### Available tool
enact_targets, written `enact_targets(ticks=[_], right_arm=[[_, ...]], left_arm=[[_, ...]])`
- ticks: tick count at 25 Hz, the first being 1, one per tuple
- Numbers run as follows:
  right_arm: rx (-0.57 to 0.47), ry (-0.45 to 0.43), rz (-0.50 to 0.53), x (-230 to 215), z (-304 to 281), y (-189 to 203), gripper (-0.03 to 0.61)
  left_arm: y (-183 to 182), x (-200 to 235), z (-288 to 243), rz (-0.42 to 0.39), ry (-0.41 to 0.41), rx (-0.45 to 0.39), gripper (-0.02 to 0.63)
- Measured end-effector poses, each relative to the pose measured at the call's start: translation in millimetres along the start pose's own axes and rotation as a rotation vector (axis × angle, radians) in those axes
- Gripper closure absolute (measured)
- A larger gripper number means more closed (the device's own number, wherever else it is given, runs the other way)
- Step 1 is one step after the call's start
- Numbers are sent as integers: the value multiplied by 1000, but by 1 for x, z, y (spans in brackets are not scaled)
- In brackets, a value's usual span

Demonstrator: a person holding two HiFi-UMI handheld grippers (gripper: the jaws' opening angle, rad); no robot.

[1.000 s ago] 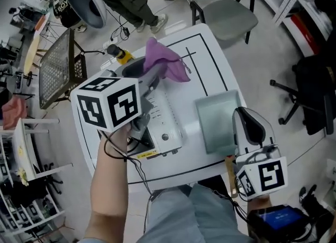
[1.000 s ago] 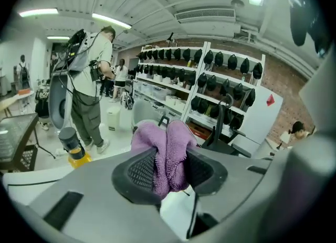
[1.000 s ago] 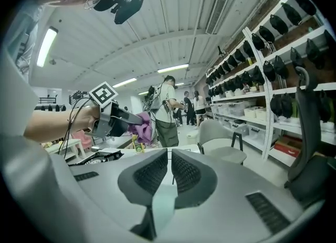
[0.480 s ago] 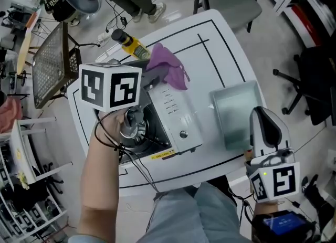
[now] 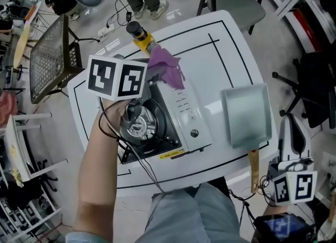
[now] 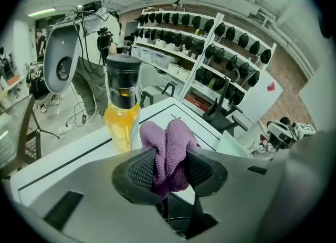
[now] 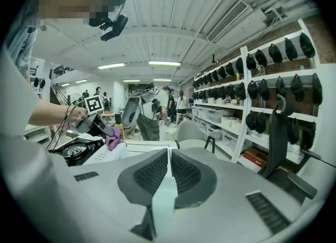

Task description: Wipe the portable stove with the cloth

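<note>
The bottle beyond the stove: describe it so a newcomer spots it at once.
On the white table, look past the portable stove to the far edge. The bottle stands there, behind the purple cloth in the left gripper; it alone has yellow liquid and a black cap.

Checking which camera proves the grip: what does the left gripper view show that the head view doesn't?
Only the left gripper view: the left gripper's pads pressed on the cloth, with shelves behind. Only the head view: the pan and the right gripper. Both: cloth, bottle, table.
</note>
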State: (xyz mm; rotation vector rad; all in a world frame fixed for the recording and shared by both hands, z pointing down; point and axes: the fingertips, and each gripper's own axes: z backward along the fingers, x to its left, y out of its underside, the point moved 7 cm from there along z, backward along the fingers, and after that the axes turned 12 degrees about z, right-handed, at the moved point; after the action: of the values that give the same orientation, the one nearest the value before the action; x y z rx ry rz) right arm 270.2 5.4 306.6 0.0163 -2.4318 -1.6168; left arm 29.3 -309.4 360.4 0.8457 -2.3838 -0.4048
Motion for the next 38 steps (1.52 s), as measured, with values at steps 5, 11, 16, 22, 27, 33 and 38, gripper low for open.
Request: enact_targets(ticks=[5,11,16,22,27,33,38], right_arm=[[-3,25,-20,-8,29,-2,525],[-29,-32,-47,13,46,-23,525],[-23,-74,-75,43,45,-28,525],[-27,-135,-90,93,21,-48,525],[-57,-187,-71,132,1,-63,525],[-74,-216,-37,169,-21,-91,525],[-78,-252,-25,199,-34,-98,525]], left_arm=[[3,11,3,11,-8,-2,463],[7,24,14,26,-33,-2,463],[16,40,25,45,-39,-5,463],[28,57,45,39,-62,-24,463],[39,86,65,42,-102,-40,463],[55,116,91,100,-77,-50,463],[62,128,103,69,-106,-51,463]])
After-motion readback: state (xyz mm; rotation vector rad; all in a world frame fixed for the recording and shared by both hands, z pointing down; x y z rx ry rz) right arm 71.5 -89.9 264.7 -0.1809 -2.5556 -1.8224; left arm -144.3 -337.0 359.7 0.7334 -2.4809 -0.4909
